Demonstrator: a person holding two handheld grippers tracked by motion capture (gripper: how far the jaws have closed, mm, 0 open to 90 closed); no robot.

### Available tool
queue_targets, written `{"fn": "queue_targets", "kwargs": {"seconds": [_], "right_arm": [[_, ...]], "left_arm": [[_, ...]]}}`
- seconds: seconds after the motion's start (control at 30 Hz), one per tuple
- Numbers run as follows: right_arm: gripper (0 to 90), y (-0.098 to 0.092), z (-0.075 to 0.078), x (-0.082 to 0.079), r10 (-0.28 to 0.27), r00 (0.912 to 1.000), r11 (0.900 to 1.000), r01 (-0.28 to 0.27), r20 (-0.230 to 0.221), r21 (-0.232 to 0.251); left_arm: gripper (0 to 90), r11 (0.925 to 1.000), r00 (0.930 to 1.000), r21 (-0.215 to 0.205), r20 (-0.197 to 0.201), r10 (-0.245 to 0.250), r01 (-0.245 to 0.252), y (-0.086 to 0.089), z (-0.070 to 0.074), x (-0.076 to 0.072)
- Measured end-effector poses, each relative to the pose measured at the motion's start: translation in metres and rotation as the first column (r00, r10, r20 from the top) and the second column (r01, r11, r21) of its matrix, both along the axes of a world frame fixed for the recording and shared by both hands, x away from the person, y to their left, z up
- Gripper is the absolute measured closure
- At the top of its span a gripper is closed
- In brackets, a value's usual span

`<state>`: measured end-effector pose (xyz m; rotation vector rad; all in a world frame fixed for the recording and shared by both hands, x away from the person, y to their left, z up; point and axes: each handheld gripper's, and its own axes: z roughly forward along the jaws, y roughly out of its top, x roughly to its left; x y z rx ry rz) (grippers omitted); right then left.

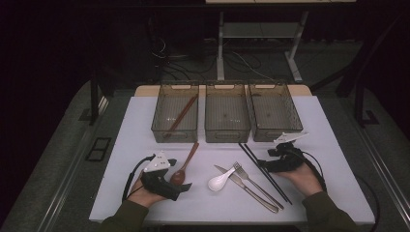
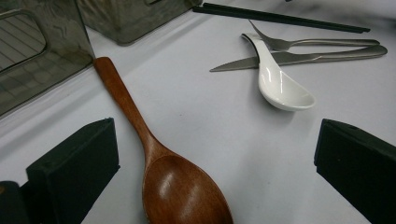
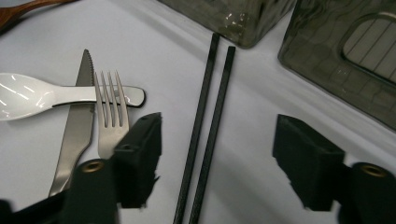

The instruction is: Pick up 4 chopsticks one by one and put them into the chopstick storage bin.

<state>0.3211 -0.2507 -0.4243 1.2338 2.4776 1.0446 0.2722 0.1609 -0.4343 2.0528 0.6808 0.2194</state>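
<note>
My left gripper rests at the table's front left, open, with the bowl of a wooden spoon lying between its jaws; in the left gripper view the spoon touches neither pad of the gripper. At the right, my right gripper is low over a pair of black chopsticks. In the right gripper view the chopsticks lie between the jaws of the gripper, with a gap on each side. A white spoon, a knife and a fork lie together in the middle.
Three smoky plastic bins stand in a row at the back of the white table: left bin, middle bin, right bin. A brown wooden utensil lies in the left bin. A desk frame and cables are on the floor beyond.
</note>
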Motion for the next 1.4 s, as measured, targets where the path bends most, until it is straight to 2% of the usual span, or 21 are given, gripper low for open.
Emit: {"fn": "queue_targets", "kwargs": {"seconds": [0.23,0.43,0.73,0.97,1.4], "right_arm": [[52.0,-0.001,0.000,-0.002,0.010,0.9997,1.000,-0.010,-0.024,-0.012],[61.3,-0.001,-0.002,-0.004,0.024,0.9992,0.999,-0.025,-0.031,-0.045],[75.3,-0.004,-0.004,-0.004,0.030,0.9979,0.998,-0.033,-0.057,-0.057],[77.3,0.000,-0.008,-0.004,0.043,0.9967,0.995,-0.049,-0.068,-0.085],[80.2,0.003,-0.011,-0.006,0.061,0.9945,0.992,-0.070,-0.085,-0.105]], "left_arm": [[0.0,1.0000,1.0000,0.001,0.003,0.000,0.000,0.000,0.000,0.000],[0.0,1.0000,1.0000,0.000,0.003,0.000,0.000,0.000,0.000,0.000],[0.0,1.0000,1.0000,0.001,0.004,-0.001,0.001,0.000,0.000,0.000],[0.0,1.0000,1.0000,0.006,0.004,0.003,-0.003,0.000,0.000,0.000],[0.0,1.0000,1.0000,0.009,0.006,-0.003,0.003,0.000,0.000,0.000]]}}
